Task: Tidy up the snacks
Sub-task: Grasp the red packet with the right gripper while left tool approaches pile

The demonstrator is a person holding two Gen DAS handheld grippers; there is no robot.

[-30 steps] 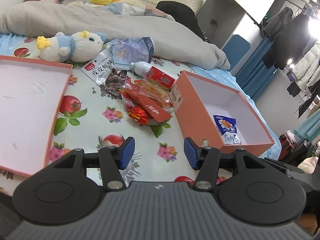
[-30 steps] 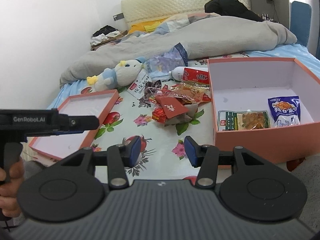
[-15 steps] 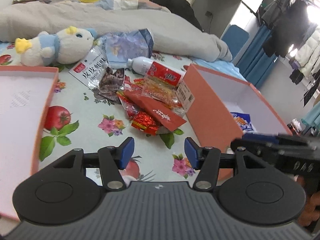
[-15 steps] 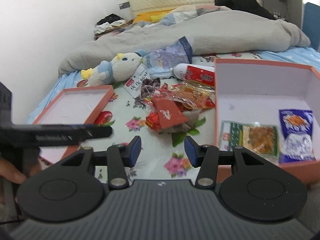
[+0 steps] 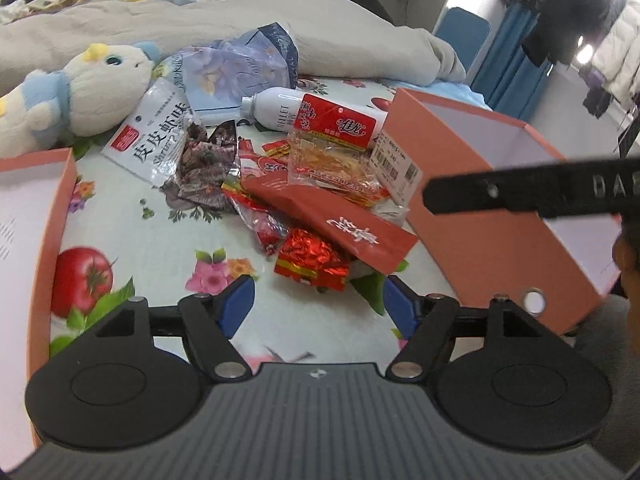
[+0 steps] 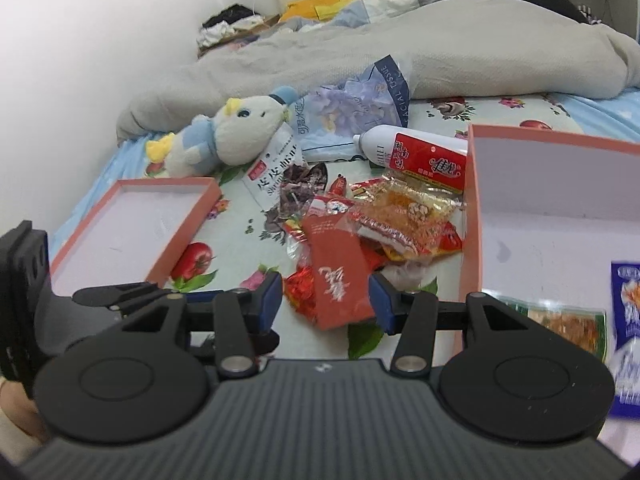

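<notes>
Closing on the snack pile (image 5: 316, 196) mid-bed, left of the orange box (image 5: 492, 236) — left gripper (image 5: 316, 306) just widened, empty; right gripper (image 6: 326, 300) parted, also empty — likely lining up the next pick.

We saw the blue packet (image 6: 626, 336) inside the orange box (image 6: 520, 216) blurred and cut by the right edge.
</notes>
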